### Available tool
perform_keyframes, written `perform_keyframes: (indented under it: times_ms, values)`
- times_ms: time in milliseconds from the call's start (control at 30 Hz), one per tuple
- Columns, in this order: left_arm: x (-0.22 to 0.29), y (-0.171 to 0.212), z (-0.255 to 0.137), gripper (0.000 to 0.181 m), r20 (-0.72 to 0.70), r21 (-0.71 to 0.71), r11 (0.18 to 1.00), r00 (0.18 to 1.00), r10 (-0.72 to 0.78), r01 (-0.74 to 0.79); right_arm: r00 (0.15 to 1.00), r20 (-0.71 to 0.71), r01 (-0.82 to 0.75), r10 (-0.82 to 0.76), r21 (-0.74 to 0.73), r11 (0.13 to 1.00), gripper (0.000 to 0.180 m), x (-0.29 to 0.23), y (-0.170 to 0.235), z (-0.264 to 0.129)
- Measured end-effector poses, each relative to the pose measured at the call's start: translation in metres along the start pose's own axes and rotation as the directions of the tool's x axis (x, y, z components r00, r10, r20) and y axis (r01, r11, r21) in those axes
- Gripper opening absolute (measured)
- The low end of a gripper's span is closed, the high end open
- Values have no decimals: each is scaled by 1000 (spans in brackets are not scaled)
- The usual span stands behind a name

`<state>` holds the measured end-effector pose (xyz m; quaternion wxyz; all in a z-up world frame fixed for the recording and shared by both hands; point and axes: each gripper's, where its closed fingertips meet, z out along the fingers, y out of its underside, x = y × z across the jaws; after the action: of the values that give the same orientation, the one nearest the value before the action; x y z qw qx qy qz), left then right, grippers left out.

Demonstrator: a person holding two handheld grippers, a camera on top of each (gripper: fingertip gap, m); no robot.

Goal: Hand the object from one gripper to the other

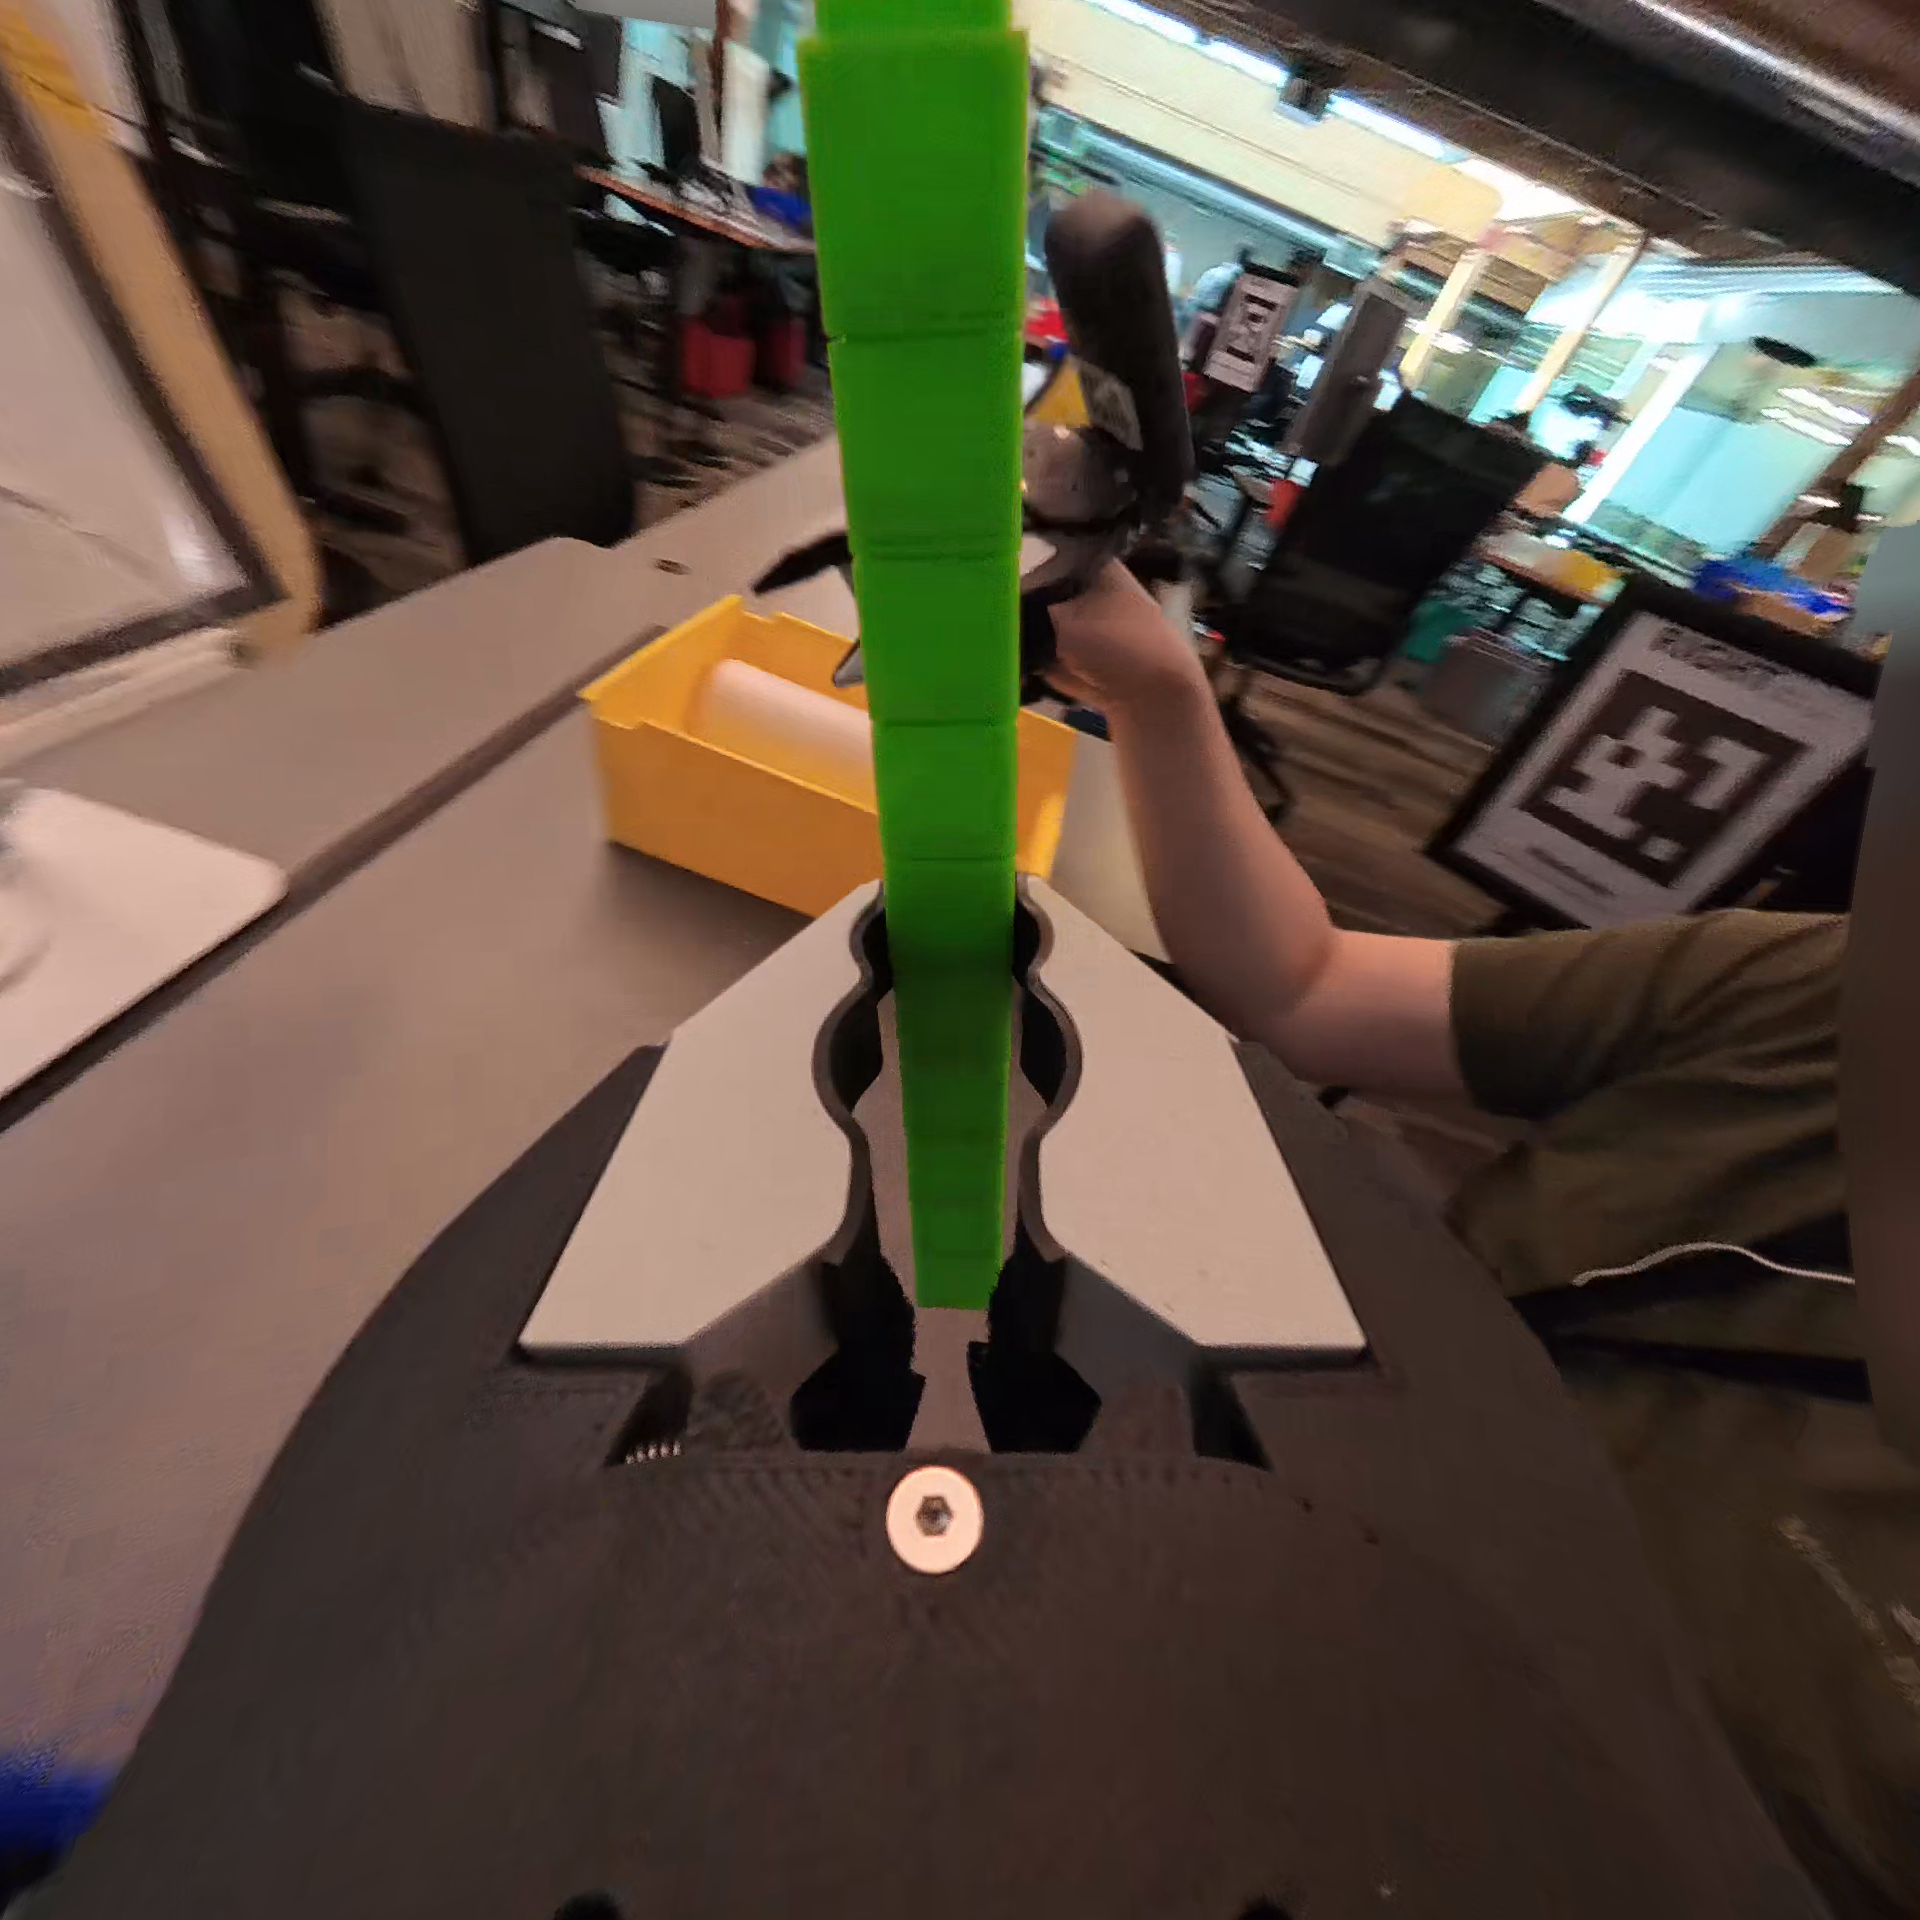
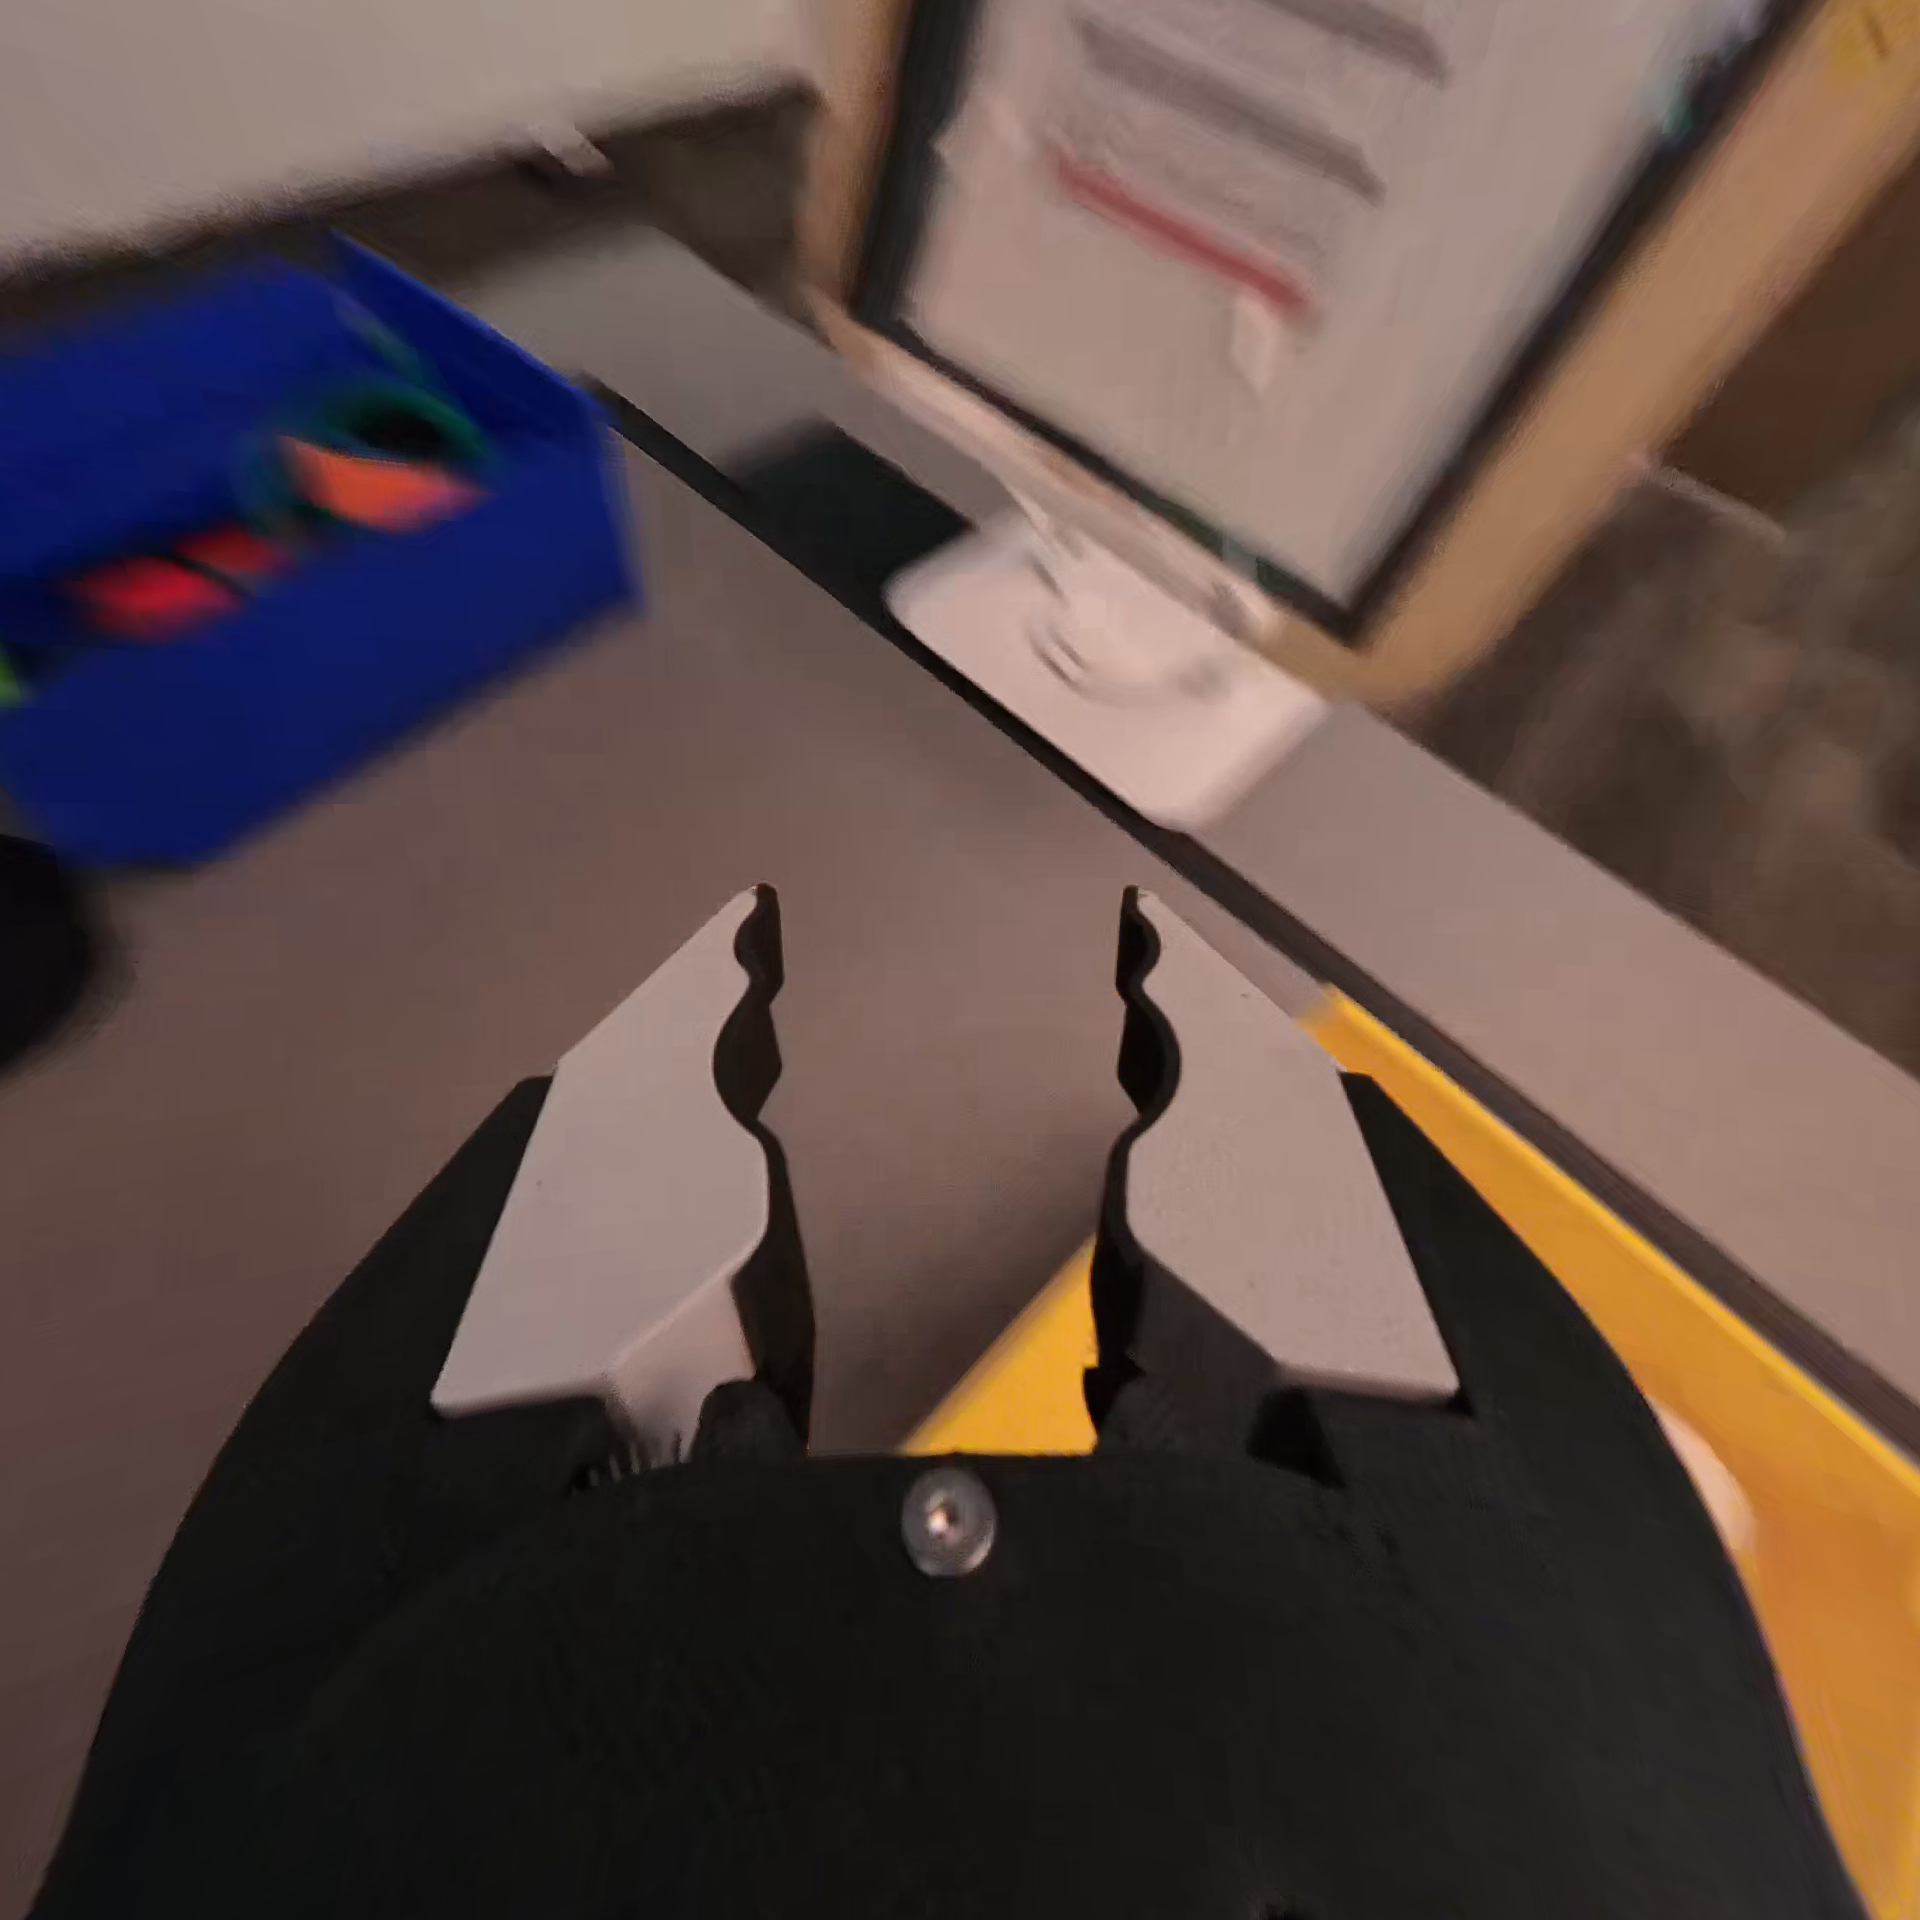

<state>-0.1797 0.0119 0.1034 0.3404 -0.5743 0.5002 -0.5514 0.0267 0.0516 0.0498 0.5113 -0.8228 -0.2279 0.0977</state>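
A long bright green segmented bar [image 1: 920,447] stands upright between my left gripper's fingers and runs past the top of the left wrist view. My left gripper [image 1: 948,899] is shut on its lower end. The right gripper's black body [image 1: 1101,436], held in a person's hand, shows behind the bar, above the yellow bin [image 1: 727,810]; its fingers are mostly hidden there. In the right wrist view my right gripper [image 2: 945,894] is open and empty over the grey table [image 2: 520,935]. The green bar does not show in that view.
The yellow bin holds a white roll [image 1: 769,717] and also shows at the lower right of the right wrist view [image 2: 1507,1195]. A blue bin [image 2: 312,582] with coloured parts sits at left. A monitor [image 2: 1195,312] on a white base stands across a table seam.
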Motion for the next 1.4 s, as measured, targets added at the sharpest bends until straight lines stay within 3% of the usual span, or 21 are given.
perform_keyframes:
  times_ms: [67, 133, 233, 567, 667, 1133, 1400]
  values:
    - [9, 7, 23, 20, -80, -40, 999, 997, -15, 12, 968, 251, -45, -10, 213, 976, 65, -56, -44, -11]
    - [15, 16, 43, 20, -126, -84, 996, 992, -17, 6, 858, 512, -170, -34, 345, 923, 64, -109, -76, -33]
    - [19, 29, 62, 20, -138, -151, 989, 990, -7, -14, 709, 705, -329, 17, 309, 892, 65, -146, -92, -43]
    - [34, 45, 77, 20, -173, -245, 968, 985, 17, -60, 712, 701, -303, 39, 258, 917, 48, -158, -83, -18]
    - [33, 44, 77, 20, -159, -246, 968, 987, 19, -58, 678, 735, -300, 15, 258, 919, 19, -164, -82, -22]
    - [32, 31, 73, 20, -136, -198, 980, 991, 1, -28, 668, 744, -380, -7, 350, 856, 19, -162, -95, -22]
    - [31, 39, 72, 20, -120, -246, 969, 993, 3, -33, 667, 745, -345, -4, 314, 885, 19, -165, -88, -17]
